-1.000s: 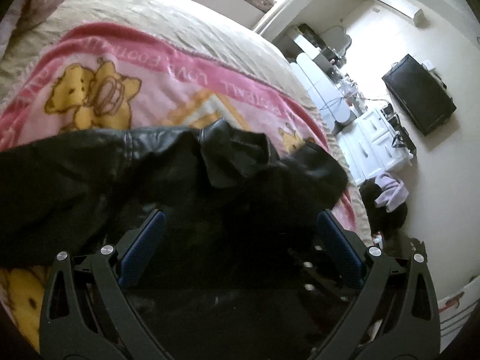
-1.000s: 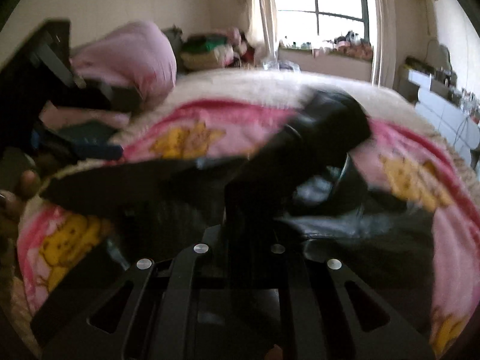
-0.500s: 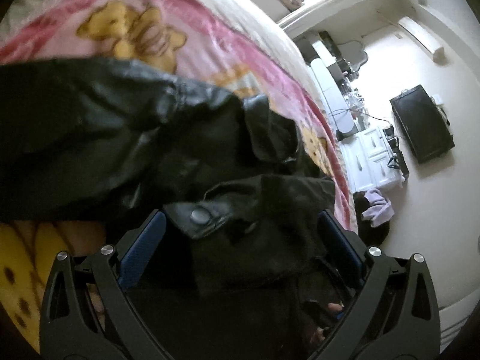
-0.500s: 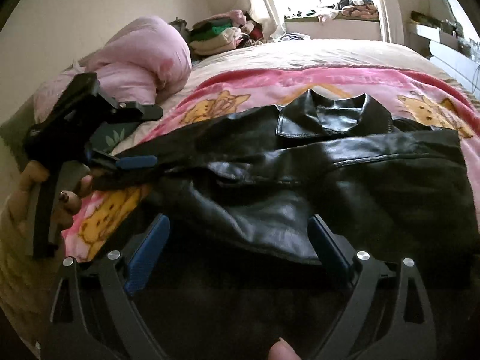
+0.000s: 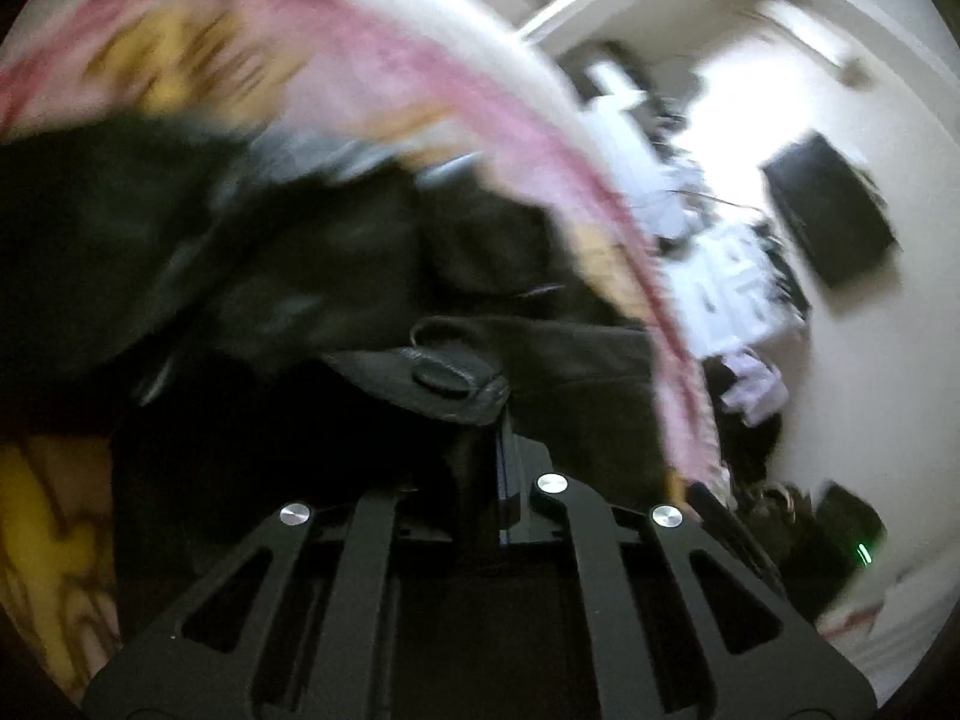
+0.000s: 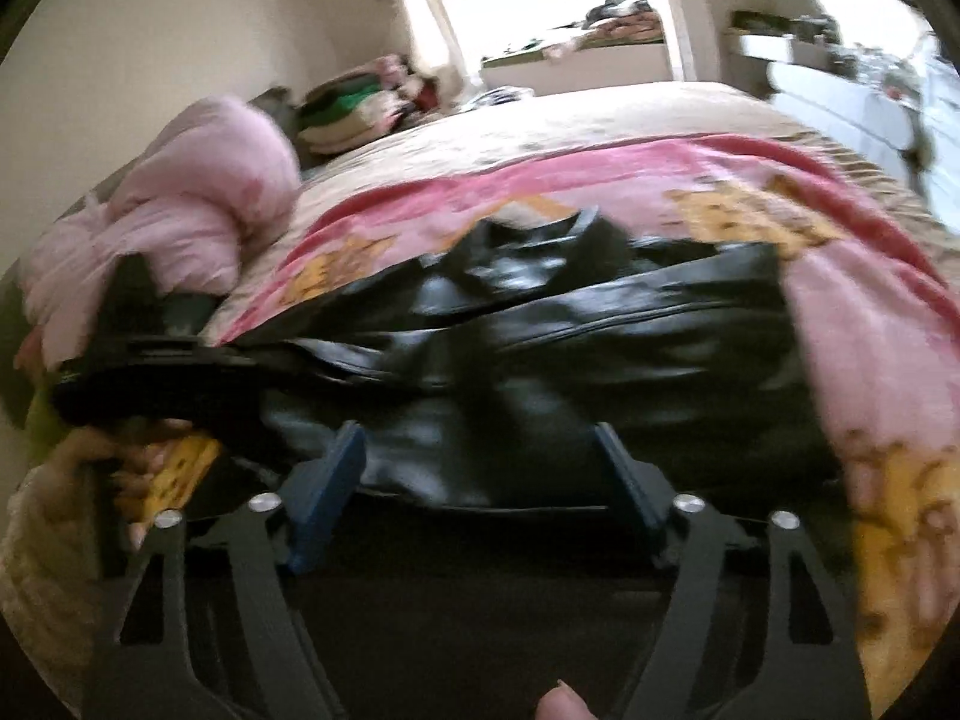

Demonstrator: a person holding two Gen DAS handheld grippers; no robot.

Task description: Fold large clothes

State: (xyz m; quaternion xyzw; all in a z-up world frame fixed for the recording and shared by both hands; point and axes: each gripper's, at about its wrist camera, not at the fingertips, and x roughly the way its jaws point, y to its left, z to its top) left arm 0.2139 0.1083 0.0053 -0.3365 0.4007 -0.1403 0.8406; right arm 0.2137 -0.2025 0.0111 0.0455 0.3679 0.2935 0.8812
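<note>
Left tongs point(image 5: 501, 420) pressed together, pinching a snap tab of the black jacket point(image 6: 600, 348). Right tongs point(image 6: 480, 468) spread, jaws just closing partway, over the jacket's near hem, pads not pressing it. Jacket lies flat across the pink blanket point(image 6: 870, 324) on the bed point(image 6: 570, 120). Far left, pink quilt point(image 6: 198, 210); window point(image 6: 540, 0) beyond.

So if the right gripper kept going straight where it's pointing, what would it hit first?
Most likely the black leather jacket lying on the pink cartoon-print blanket; the right gripper has open jaws just short of its near edge, though blur hides depth.
</note>
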